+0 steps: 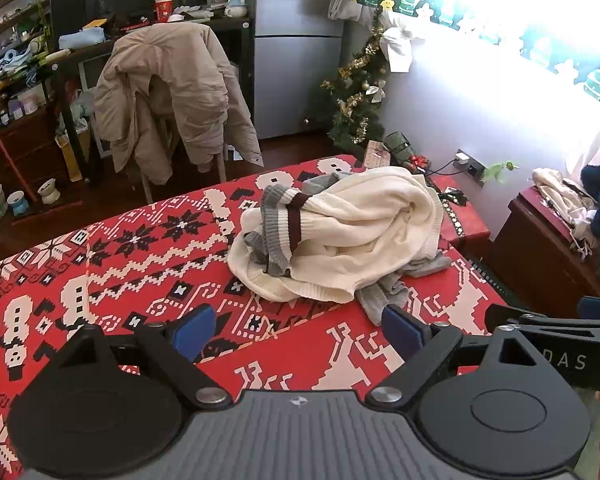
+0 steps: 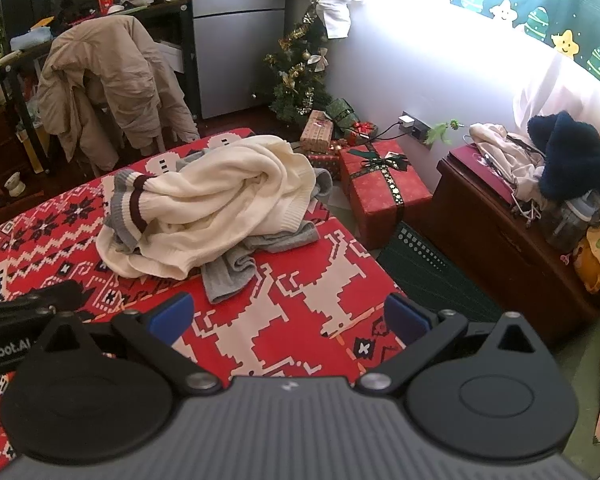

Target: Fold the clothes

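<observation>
Two handheld grippers hover over a table, both with blue-padded jaws spread wide and nothing between them: the left gripper (image 1: 298,334) fills the bottom of its own view, and the right gripper (image 2: 290,320) does the same in the other, each seeing a dark edge of its neighbour at the frame's side. Beneath them lies a red patterned tablecloth (image 1: 140,248) with white and black figures. Just beyond the pads, at the centre of both frames, a crumpled cream sweater (image 1: 352,232) with grey and maroon striped trim lies heaped on grey clothes (image 2: 230,274). In the upper left, a beige jacket (image 1: 164,92) drapes over a chair. A small Christmas tree (image 2: 298,72) stands at top centre, with a red gift box (image 2: 384,192) beside the table.
</observation>
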Action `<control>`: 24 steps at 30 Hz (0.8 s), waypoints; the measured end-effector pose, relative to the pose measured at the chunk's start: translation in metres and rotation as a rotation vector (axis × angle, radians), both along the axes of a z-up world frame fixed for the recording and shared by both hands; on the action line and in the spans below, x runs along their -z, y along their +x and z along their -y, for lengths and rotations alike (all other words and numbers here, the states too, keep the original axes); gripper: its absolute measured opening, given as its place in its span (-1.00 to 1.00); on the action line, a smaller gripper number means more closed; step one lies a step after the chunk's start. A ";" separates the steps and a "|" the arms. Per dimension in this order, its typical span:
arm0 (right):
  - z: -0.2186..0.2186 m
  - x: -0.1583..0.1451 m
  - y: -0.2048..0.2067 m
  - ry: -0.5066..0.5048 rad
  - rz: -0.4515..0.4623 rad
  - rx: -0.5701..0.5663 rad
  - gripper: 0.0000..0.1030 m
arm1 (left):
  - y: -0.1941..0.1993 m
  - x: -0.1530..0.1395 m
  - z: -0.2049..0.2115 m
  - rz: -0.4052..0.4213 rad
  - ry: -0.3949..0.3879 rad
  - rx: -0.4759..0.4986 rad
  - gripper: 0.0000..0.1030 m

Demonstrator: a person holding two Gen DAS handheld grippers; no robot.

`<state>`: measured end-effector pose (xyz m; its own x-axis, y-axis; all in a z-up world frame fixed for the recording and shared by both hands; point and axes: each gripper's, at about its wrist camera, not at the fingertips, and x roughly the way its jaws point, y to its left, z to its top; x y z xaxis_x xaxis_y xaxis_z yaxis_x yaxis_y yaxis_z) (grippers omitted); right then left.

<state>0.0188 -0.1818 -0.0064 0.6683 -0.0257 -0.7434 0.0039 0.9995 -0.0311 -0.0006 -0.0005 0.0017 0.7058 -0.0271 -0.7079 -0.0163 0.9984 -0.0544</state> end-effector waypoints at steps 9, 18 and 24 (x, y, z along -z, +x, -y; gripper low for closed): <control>-0.002 -0.005 -0.001 0.005 0.005 0.006 0.99 | -0.002 -0.002 -0.002 0.004 -0.007 0.005 0.75; 0.002 -0.007 -0.002 0.006 0.013 0.004 0.99 | -0.003 -0.003 0.000 0.008 0.003 0.008 0.76; 0.005 -0.009 -0.005 0.010 0.017 0.006 0.99 | -0.003 -0.004 0.002 0.011 0.005 0.011 0.76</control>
